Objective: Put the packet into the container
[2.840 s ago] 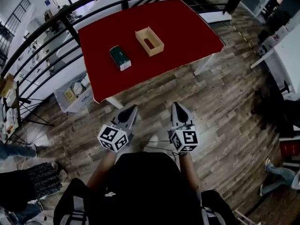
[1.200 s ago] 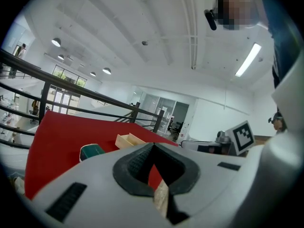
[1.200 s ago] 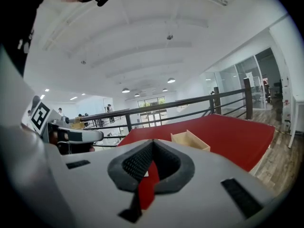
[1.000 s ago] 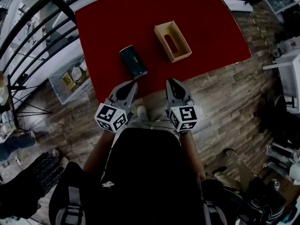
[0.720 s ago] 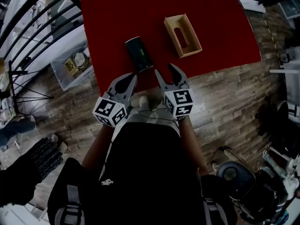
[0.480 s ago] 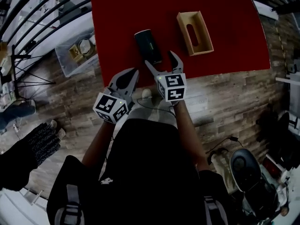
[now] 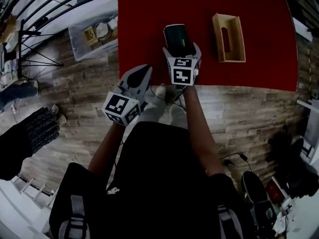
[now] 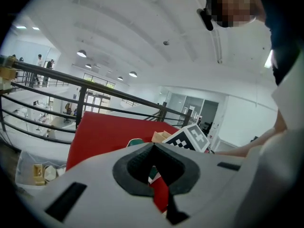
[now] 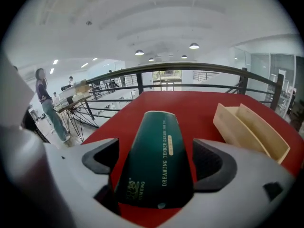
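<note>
A dark green packet [image 7: 175, 36] lies flat on the red table [image 7: 144, 14], near its front edge. My right gripper [image 7: 182, 50] reaches over that edge, and its jaws are opening with the packet's near end between them. The right gripper view shows the packet [image 9: 159, 160] filling the gap between the pads, which do not press on it. The light wooden container [image 7: 228, 38] stands open-topped to the packet's right, and is the container [image 9: 249, 132] at the right of that view. My left gripper [image 7: 142, 73] hangs shut over the floor, short of the table.
A clear plastic bin [image 7: 94, 34] with small items sits on the wooden floor left of the table. Black railings [image 9: 190, 68] run behind the table. A person [image 9: 47, 103] stands far off at the left.
My right gripper went forward from the table's edge to the packet, and its jaws spread from shut to wide around it. The left gripper stayed shut by the edge.
</note>
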Demonstrator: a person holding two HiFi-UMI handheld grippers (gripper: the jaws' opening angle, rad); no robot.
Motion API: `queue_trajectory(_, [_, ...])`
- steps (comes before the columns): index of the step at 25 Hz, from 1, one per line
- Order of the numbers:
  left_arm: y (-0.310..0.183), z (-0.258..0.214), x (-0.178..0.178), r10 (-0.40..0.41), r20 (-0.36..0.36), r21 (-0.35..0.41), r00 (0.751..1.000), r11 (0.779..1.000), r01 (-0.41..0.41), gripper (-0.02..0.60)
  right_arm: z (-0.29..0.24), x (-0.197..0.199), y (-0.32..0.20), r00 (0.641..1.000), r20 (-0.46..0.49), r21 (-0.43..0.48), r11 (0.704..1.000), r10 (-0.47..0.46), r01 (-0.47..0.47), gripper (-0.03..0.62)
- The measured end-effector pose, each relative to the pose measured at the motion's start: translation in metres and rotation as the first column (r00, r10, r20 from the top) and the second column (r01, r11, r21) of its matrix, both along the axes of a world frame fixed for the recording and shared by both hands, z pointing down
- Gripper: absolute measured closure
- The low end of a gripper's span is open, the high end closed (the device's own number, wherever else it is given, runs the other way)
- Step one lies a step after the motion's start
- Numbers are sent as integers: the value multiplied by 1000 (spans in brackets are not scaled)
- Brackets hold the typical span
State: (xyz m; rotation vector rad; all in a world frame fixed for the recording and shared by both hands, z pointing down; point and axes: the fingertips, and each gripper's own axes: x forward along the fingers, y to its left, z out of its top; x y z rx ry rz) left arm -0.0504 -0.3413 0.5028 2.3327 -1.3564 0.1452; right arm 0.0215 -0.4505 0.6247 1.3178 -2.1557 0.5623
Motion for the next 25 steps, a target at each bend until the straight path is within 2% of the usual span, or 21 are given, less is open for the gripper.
queue_trajectory(3, [1,1,-7,-23,-7,2,1000,1000,23,581,13,11,-3,999,-42,-42,999,-1,-1,140])
queue_trajectory(8, [1,1,-9,-41,-27,0,999,999,41,581,3,7,0,999,-34,-46,999,-25,23,140])
queue_trajectory(16, [-2,2,-11,-57,-27,16,998,998,58,581,21,-20,5,995,-51,-130,988,-88,81,140])
queue_trajectory(20, [0,1,-14,-72,-28,14,997,997,72,581,16,-29,10,991,-74,-111,988,-115,107,140])
queue_trajectory(25, [2,4,-20,-94,-30,9,995,995,95,581,11,-17,11,988,-106,-107,989,-114,103,141])
